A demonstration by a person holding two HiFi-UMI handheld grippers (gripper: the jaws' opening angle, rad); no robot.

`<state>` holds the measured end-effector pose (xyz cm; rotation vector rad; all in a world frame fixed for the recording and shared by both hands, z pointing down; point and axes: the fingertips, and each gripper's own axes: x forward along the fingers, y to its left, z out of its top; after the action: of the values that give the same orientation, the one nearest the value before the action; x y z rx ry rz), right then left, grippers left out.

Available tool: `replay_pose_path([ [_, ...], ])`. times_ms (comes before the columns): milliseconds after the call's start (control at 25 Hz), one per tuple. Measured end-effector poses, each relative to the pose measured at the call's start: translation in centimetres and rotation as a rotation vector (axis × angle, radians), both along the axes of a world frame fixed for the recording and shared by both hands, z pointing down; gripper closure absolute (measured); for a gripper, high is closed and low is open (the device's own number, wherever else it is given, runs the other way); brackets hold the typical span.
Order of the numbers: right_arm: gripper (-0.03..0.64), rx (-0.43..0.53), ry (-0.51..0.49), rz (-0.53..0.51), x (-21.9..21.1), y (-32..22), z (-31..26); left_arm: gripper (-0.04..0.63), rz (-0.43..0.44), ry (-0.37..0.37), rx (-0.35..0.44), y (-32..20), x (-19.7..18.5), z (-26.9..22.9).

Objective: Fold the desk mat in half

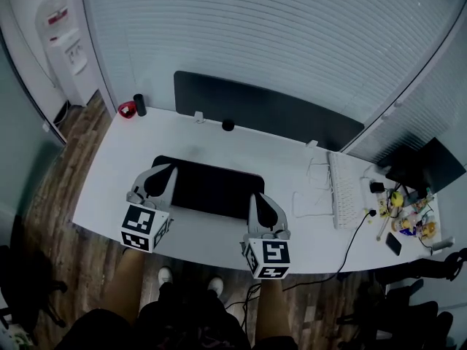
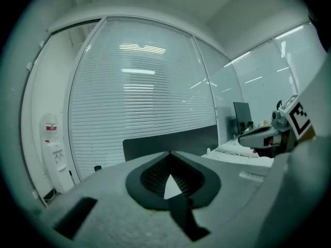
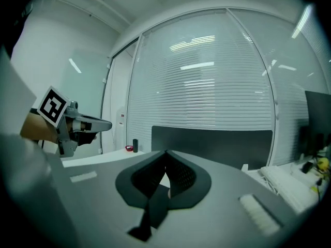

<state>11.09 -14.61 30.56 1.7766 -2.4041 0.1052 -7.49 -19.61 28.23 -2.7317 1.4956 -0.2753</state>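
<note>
— Where is the desk mat (image 1: 211, 188)?
— It is black and sits on the white table (image 1: 241, 141). Both tools are at its near side.
— Which ends?
— The left tool (image 1: 165, 169) is at the mat's left end. The right tool (image 1: 257, 197) is at its near right corner.
— Are they squeezing?
— Yes. Each tool is pinched tight on a dark strip of the mat.
</note>
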Motion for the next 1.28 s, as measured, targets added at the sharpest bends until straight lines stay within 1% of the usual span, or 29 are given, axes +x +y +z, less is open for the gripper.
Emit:
replay_pose_path([
  [80, 0.623, 0.001, -0.012, 0.009, 0.0, 0.8, 0.0, 0.600, -0.004, 0.016, 0.009, 1.1, -0.2, -0.5],
  [400, 0.623, 0.022, 0.006, 0.022, -0.1, 2.8, -1.0, 0.600, -0.026, 0.013, 0.013, 4.4, -1.8, -0.2],
  [640, 0.624, 0.045, 0.000, 0.055, 0.8, 4.5, -2.4, 0.600, -0.017, 0.028, 0.047, 6.3, -1.5, -1.4],
  [840, 0.624, 0.065, -0.041, 0.067, 1.3, 5.5, -3.5, 0.598, -0.014, 0.013, 0.074, 7.5, -1.5, -2.5],
  [960, 0.624, 0.071, -0.037, 0.066, 1.1, 5.9, -3.8, 0.598, -0.024, 0.022, 0.071, 7.8, -2.0, -2.6],
  [1080, 0.624, 0.075, -0.033, 0.062, 0.8, 6.3, -3.5, 0.597, -0.028, 0.015, 0.073, 8.1, -2.3, -2.1],
  [1280, 0.624, 0.072, 0.001, 0.055, 0.3, 6.4, -3.7, 0.597, -0.029, 0.016, 0.056, 8.3, -2.5, -1.9],
])
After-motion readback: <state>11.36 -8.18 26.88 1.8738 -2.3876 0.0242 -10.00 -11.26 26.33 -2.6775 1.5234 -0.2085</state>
